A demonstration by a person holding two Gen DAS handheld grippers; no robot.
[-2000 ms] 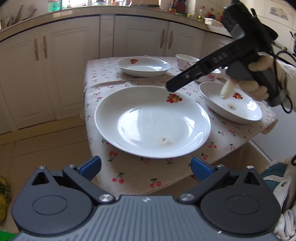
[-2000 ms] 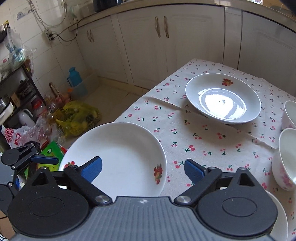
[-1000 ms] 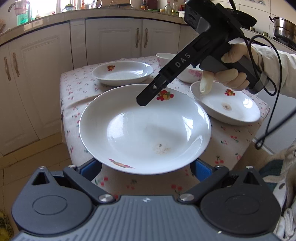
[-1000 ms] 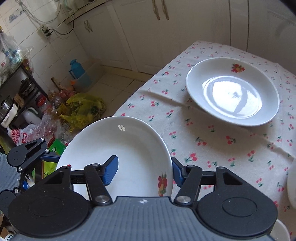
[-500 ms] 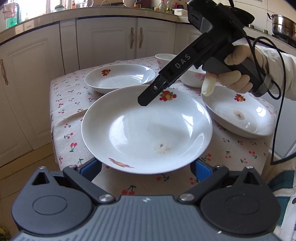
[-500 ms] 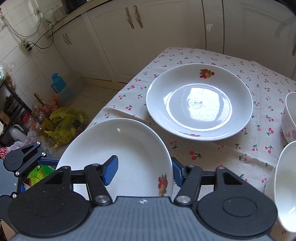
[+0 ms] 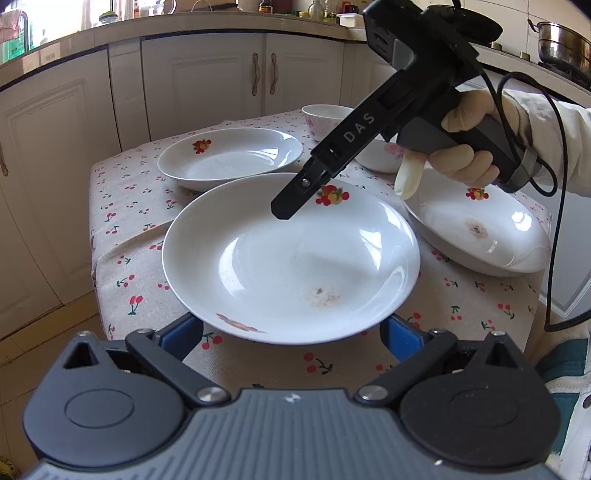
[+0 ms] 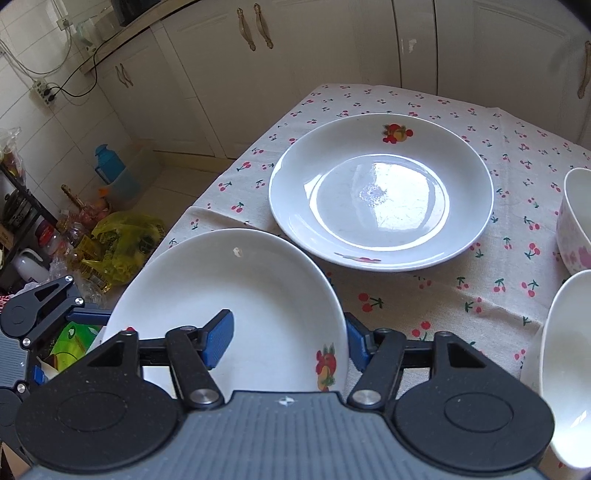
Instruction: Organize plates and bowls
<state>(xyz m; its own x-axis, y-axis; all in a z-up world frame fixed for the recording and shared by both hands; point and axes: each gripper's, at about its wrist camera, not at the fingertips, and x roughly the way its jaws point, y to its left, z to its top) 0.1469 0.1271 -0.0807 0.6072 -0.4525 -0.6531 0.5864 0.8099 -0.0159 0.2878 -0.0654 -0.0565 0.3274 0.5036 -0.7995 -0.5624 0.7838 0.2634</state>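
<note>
My right gripper straddles the plate rim, jaws opening. Left gripper spread beneath it, unclenched. Glazed china: slippery, breakable; grip the rim.

Cream kitchen cabinets, pale tiled floor, cherry-print tablecloth, daylight along the counter.

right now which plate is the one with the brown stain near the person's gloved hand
On the cherry-print tablecloth, look to the far right edge, under the gloved hand. That plate has a dark burnt-looking spot mid-bowl; the plate over the near edge shows only faint specks.
</note>
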